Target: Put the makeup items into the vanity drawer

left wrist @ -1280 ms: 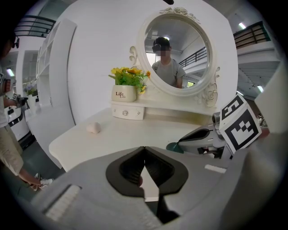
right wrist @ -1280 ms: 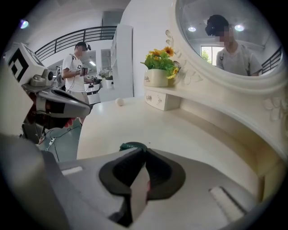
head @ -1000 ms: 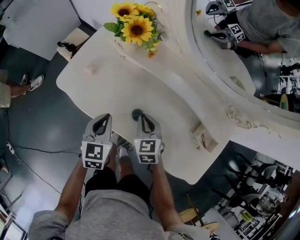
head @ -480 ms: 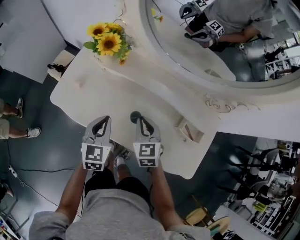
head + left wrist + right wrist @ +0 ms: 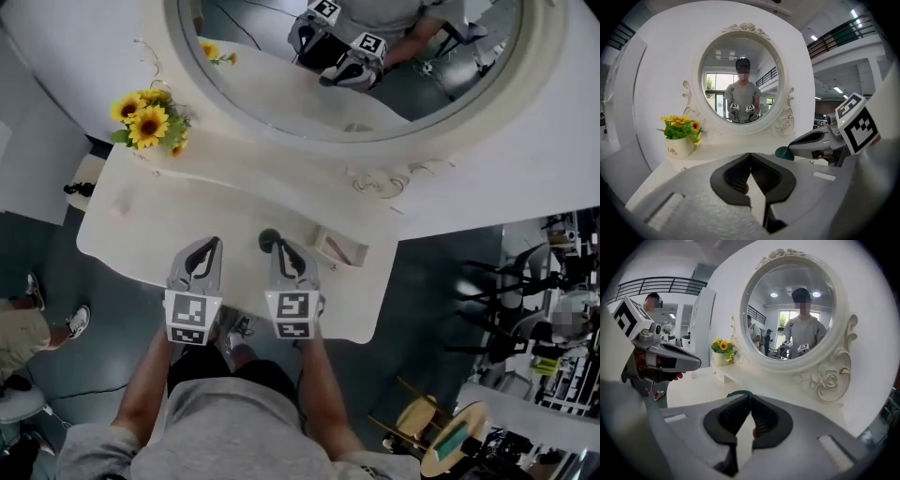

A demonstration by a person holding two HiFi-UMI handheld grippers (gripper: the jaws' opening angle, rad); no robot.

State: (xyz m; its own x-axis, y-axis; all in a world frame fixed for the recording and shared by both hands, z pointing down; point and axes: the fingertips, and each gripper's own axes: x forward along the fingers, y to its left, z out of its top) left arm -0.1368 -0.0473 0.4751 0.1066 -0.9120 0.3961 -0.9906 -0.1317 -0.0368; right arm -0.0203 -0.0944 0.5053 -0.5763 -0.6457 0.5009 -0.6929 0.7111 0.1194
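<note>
A dark green round makeup item [image 5: 269, 238] sits pinched at the tips of my right gripper [image 5: 281, 247], which is shut on it above the front part of the white vanity top [image 5: 187, 211]. In the right gripper view its green edge [image 5: 735, 393] peeks over the closed jaws. The left gripper view shows the item [image 5: 783, 153] from the side. My left gripper [image 5: 214, 243] hovers just left of the right one, shut with nothing in it. A small drawer [image 5: 335, 248] stands open on the vanity top to the right of the item, with a thin brownish thing inside.
A pot of sunflowers [image 5: 148, 124] stands at the vanity's back left. A small pale pink item [image 5: 119, 208] lies on the left of the top. The big round mirror [image 5: 356, 56] rises behind. Racks and stools [image 5: 525, 309] crowd the floor at the right.
The head view has swung so the mirror now fills the top and the vanity sits more to the left. Both grippers and the green item keep about the same place over the vanity's front.
</note>
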